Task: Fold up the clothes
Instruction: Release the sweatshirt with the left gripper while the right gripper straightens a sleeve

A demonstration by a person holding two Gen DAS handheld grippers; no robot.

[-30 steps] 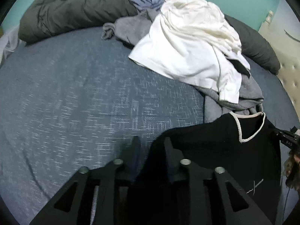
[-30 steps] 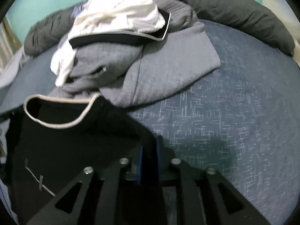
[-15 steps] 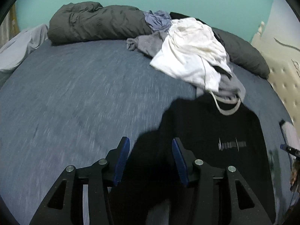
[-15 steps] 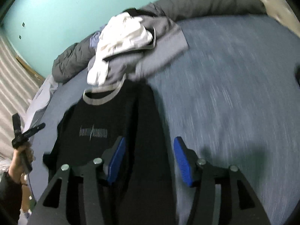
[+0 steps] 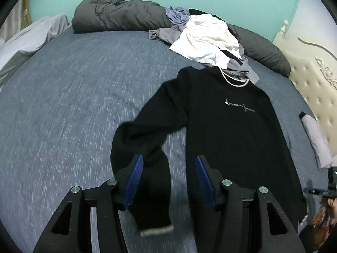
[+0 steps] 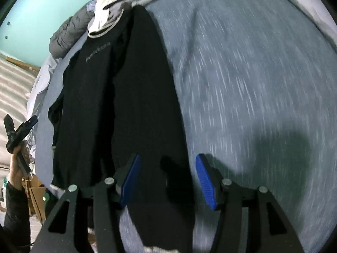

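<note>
A black long-sleeved sweatshirt (image 5: 231, 126) with a white-trimmed collar and small chest lettering lies flat, front up, on the blue bed (image 5: 73, 105). Its left sleeve (image 5: 147, 147) bends down, its pale cuff below the left gripper (image 5: 168, 177), which is open and empty above it. In the right wrist view the sweatshirt (image 6: 118, 97) stretches away, its right sleeve (image 6: 166, 147) running under the right gripper (image 6: 167, 179), which is open and empty. The left gripper also shows far left in that view (image 6: 20, 130).
A pile of white and grey clothes (image 5: 208, 40) lies beyond the sweatshirt's collar. A dark grey duvet (image 5: 118, 16) lines the far edge by the teal wall. A cream tufted headboard (image 5: 316, 88) stands at right, with a pale pillow (image 5: 316, 141).
Both grippers opened and let go of the sweatshirt. Both pulled back and up, so the whole garment now shows, laid flat with sleeves trailing down.
</note>
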